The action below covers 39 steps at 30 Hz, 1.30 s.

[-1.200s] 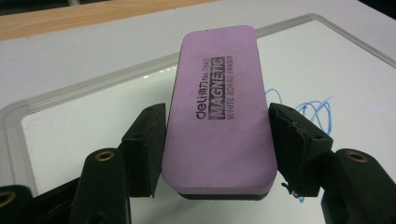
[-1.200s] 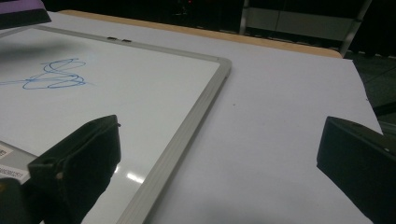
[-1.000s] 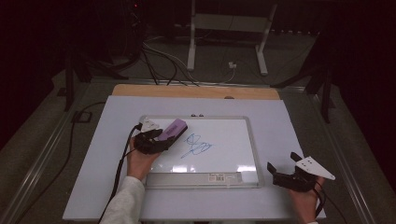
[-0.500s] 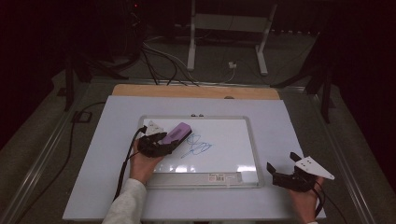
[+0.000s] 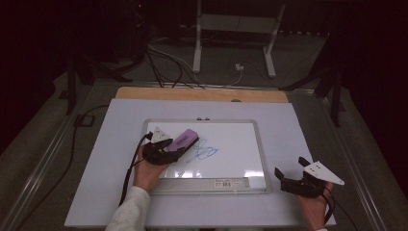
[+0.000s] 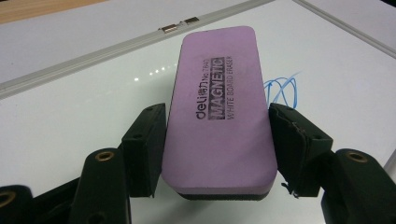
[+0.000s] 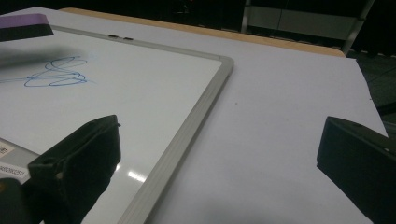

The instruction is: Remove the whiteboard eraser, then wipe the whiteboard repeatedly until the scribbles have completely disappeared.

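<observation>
A purple whiteboard eraser (image 6: pixel 219 107) printed "MAGNETIC" sits between the jaws of my left gripper (image 5: pixel 166 149), which is shut on its sides. The same eraser (image 5: pixel 184 139) rests over the left part of a whiteboard (image 5: pixel 231 161) lying flat on the table. A blue scribble (image 5: pixel 204 151) sits just right of the eraser; that scribble (image 7: pixel 56 72) also appears in the right gripper view. My right gripper (image 5: pixel 293 180) stands open off the board's right edge, nothing between its jaws.
The whiteboard's metal frame (image 7: pixel 187 135) runs beside my right gripper. A white sheet (image 5: pixel 106 159) covers the table, with a wooden strip (image 5: pixel 202 95) along its far edge. Cables (image 5: pixel 163 62) and stand legs (image 5: pixel 233 43) lie on the floor beyond.
My left gripper has slid the eraser rightward on the board, up to the blue scribble. The right gripper has stayed where it was.
</observation>
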Tool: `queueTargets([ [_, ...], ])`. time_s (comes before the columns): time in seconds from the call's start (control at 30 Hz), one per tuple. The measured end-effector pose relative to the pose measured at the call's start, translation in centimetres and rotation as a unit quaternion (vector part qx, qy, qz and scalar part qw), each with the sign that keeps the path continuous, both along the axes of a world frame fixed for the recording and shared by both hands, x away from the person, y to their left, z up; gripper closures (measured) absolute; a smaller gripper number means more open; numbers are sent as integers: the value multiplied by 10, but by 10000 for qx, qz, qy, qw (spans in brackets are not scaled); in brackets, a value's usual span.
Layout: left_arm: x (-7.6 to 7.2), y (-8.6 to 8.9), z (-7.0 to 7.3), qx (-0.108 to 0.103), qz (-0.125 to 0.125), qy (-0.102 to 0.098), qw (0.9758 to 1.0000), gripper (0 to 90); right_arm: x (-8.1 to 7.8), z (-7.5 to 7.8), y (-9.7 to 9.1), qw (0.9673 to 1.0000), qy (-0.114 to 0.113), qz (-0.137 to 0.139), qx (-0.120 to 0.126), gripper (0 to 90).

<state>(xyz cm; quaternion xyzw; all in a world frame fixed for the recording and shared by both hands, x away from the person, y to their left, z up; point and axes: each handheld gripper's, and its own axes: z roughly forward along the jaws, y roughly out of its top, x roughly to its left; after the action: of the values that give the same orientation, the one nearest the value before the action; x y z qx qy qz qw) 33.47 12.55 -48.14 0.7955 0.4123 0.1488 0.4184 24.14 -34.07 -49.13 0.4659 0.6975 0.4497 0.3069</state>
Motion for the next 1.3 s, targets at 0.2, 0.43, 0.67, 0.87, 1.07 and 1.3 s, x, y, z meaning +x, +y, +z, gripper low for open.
queueTargets([
  [0.2, -3, -1, -3, 2, -10, 15, 10000, 409, 0, 0, -1, 10000, -16, -3, 3, 1],
  [0.43, -7, -4, -4, 53, -77, -3, 10000, 409, 0, 0, 0, 10000, -7, -6, -1, 1],
  [0.67, -11, -6, -8, 114, -132, 4, 9998, 410, 0, 0, 0, 10000, 0, -6, -18, 1],
  [0.87, -13, -10, -11, 222, -178, 33, 9996, 409, 0, 0, 0, 10000, 1, -9, -13, 1],
  [1.07, -14, -14, -16, 345, -254, 86, 9990, 409, 0, 0, 0, 10000, -7, 1, -22, 1],
  [1.3, -13, -15, -21, 338, -321, 273, 9985, 405, 0, 0, -1, 10000, -20, -2, 7, 1],
])
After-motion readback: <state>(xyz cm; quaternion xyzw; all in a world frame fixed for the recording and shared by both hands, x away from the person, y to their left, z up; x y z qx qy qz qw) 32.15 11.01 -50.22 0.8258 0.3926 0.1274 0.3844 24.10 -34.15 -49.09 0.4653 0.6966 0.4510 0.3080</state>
